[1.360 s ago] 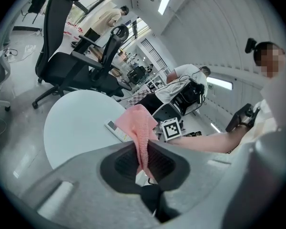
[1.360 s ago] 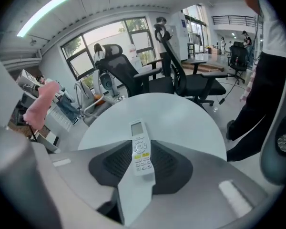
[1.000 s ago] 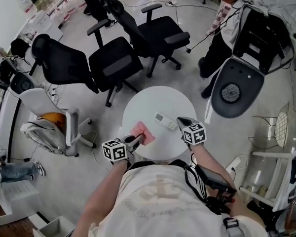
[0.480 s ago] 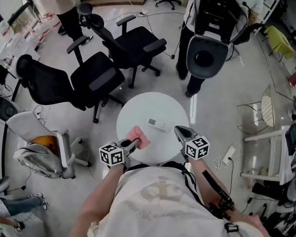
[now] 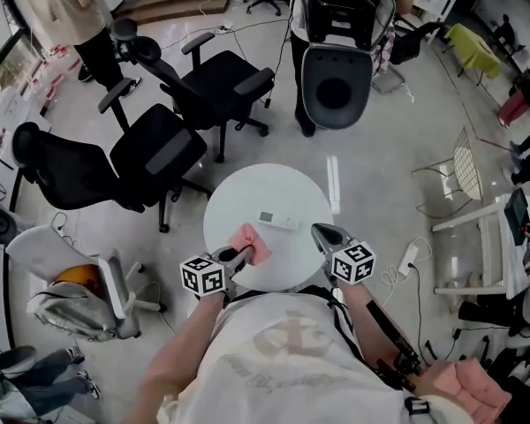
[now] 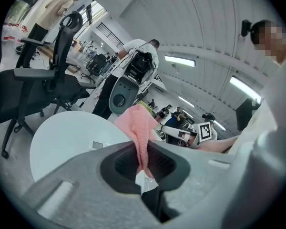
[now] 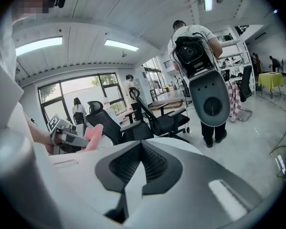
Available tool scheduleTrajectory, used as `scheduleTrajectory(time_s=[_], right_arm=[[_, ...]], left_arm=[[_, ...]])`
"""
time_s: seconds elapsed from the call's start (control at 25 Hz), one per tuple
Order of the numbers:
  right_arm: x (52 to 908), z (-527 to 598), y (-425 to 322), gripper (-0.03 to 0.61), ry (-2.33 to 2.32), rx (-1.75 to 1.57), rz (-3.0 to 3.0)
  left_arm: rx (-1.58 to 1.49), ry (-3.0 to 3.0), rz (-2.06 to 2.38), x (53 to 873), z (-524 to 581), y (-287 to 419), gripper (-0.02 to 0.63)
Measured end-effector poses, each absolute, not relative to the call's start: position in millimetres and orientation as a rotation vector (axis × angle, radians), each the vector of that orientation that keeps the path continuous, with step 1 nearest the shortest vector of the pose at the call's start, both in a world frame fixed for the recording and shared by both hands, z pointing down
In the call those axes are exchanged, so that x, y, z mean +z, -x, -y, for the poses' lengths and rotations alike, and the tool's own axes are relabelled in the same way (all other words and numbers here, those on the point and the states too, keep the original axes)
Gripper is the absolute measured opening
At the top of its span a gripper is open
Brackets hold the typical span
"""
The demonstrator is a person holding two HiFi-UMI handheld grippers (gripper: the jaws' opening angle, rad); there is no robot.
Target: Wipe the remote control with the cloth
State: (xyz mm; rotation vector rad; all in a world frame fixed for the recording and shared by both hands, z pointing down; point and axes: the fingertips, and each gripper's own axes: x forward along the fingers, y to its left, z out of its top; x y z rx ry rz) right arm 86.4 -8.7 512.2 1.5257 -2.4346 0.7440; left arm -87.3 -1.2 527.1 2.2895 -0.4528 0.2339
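Note:
A small white remote control [image 5: 276, 220] lies near the middle of the round white table [image 5: 293, 190]. My left gripper [image 5: 241, 255] hovers at the table's near left edge, shut on a pink cloth [image 5: 251, 242] that sticks up from between its jaws [image 6: 142, 128]. The remote [image 6: 98, 145] shows just beyond the cloth in the left gripper view. My right gripper [image 5: 323, 234] is at the table's near right edge, shut with nothing in it [image 7: 142, 159]. It is a short way to the right of the remote.
Two black office chairs [image 5: 172, 153] stand beyond the table on the left. A person carrying a grey chair [image 5: 336, 85] stands behind the table. A white chair [image 5: 88, 281] with a bag is at the left. Cables and a power strip [image 5: 405, 259] lie at the right.
The head camera has swung, so the room has shifted in view. My right gripper has lifted off the table near the remote and drawn back. The person carrying the grey chair now stands further left.

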Motion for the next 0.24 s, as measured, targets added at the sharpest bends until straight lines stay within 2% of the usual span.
scheduleTrajectory(time_s=[0.24], right_arm=[[511.6,7.7,-83.1,0.006,-1.529,0.749,2.424]], left_arm=[[0.232,-2.295,0.433,524.1,6.0,87.1,0.02]])
